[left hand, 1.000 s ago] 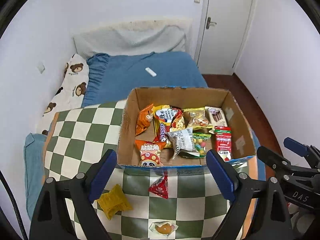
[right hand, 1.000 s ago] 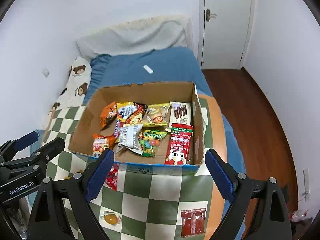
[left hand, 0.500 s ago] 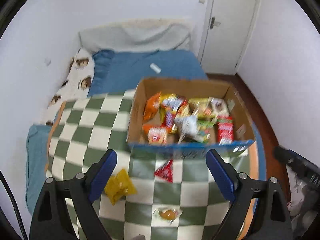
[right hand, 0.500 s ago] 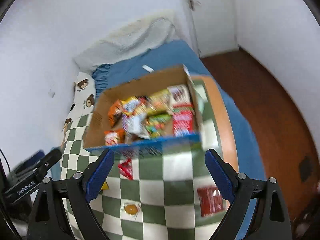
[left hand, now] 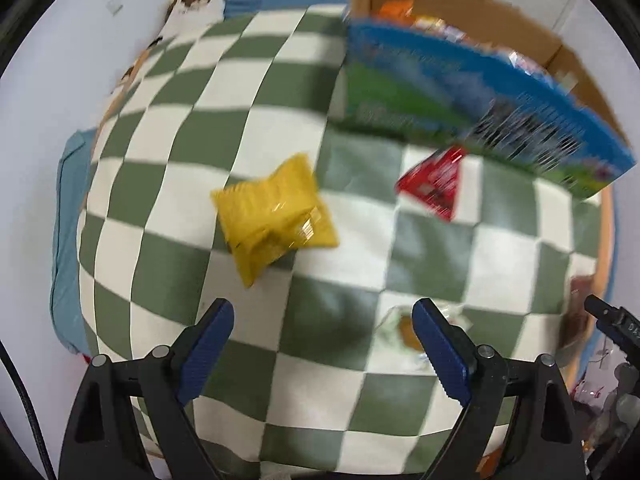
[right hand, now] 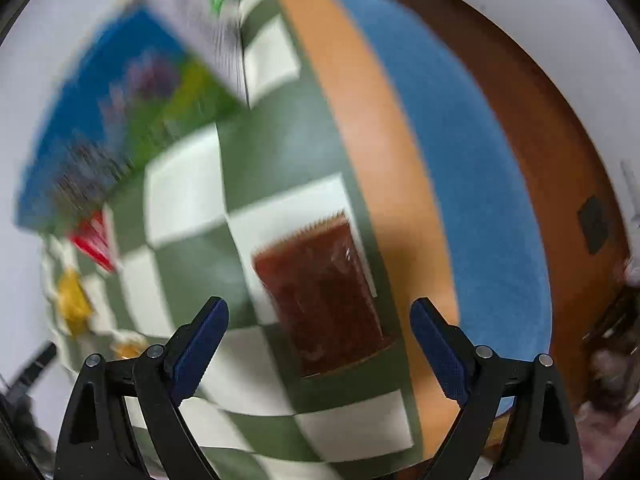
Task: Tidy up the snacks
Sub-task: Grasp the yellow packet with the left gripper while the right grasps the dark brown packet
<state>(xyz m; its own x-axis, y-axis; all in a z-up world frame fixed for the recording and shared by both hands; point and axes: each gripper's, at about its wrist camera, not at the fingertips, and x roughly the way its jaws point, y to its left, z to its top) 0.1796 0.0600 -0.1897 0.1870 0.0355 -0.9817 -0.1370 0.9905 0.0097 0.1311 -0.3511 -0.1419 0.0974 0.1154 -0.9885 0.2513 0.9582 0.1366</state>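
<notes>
Both handheld grippers hover with jaws spread wide and empty over a green-and-white checked blanket (left hand: 280,92): the left gripper (left hand: 322,344) faces a yellow snack packet (left hand: 272,216), the right gripper (right hand: 318,346) a dark red snack packet (right hand: 324,288) lying between its fingers' line of sight. A red triangular packet (left hand: 436,184) lies just beside the blue-sided cardboard box (left hand: 452,108), where other snacks sit, blurred.

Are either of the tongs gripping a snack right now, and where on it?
Nothing is held. Left tongs and right tongs are both open, with nothing between their fingers.
</notes>
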